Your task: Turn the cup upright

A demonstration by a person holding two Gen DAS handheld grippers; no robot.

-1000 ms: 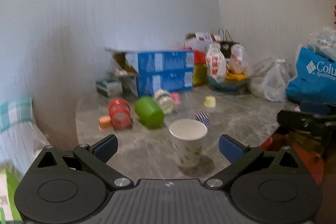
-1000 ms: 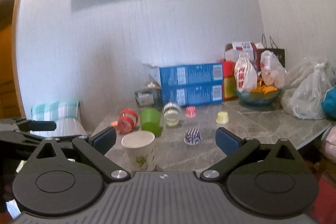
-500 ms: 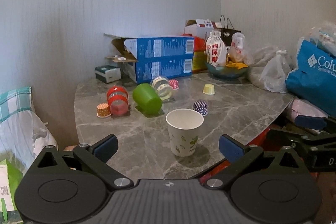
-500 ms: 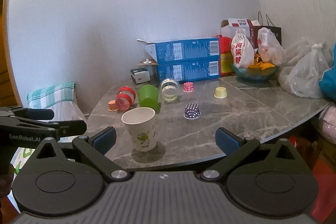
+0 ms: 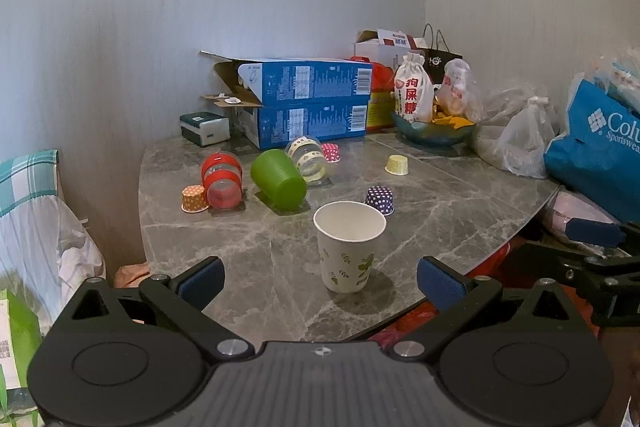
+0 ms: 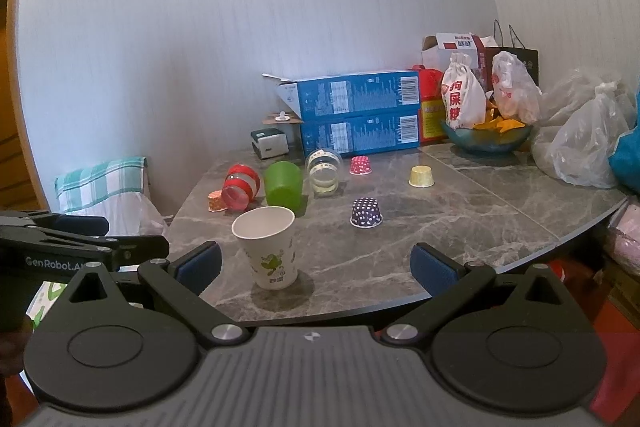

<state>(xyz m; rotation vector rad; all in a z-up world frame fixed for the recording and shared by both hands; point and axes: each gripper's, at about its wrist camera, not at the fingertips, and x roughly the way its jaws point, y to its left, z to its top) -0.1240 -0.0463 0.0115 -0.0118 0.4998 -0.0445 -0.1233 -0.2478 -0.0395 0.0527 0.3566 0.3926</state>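
Note:
A white paper cup with green leaf print (image 5: pixel 349 246) stands upright, mouth up, near the front edge of the grey marble table (image 5: pixel 440 203); it also shows in the right wrist view (image 6: pixel 267 247). My left gripper (image 5: pixel 320 281) is open and empty, drawn back from the cup, which sits between and beyond its fingers. My right gripper (image 6: pixel 316 267) is open and empty at the table's front edge, the cup just beyond its left finger. A green cup (image 5: pixel 279 179), a red-banded clear cup (image 5: pixel 221 181) and a clear taped cup (image 5: pixel 308 159) lie on their sides behind.
Small cupcake liners: purple dotted (image 5: pixel 379 200), yellow (image 5: pixel 397 165), pink (image 5: pixel 330 152), orange (image 5: pixel 194 198). Stacked blue boxes (image 5: pixel 304 107), a bowl with bags (image 5: pixel 434 131), plastic bags (image 5: pixel 520 143) and a blue bag (image 5: pixel 596 143) line the back and right. A checked cloth (image 6: pixel 100 183) lies left.
Both grippers have pulled back and away from the table, so the upright paper cup looks farther and more of the table shows. The cup has not moved.

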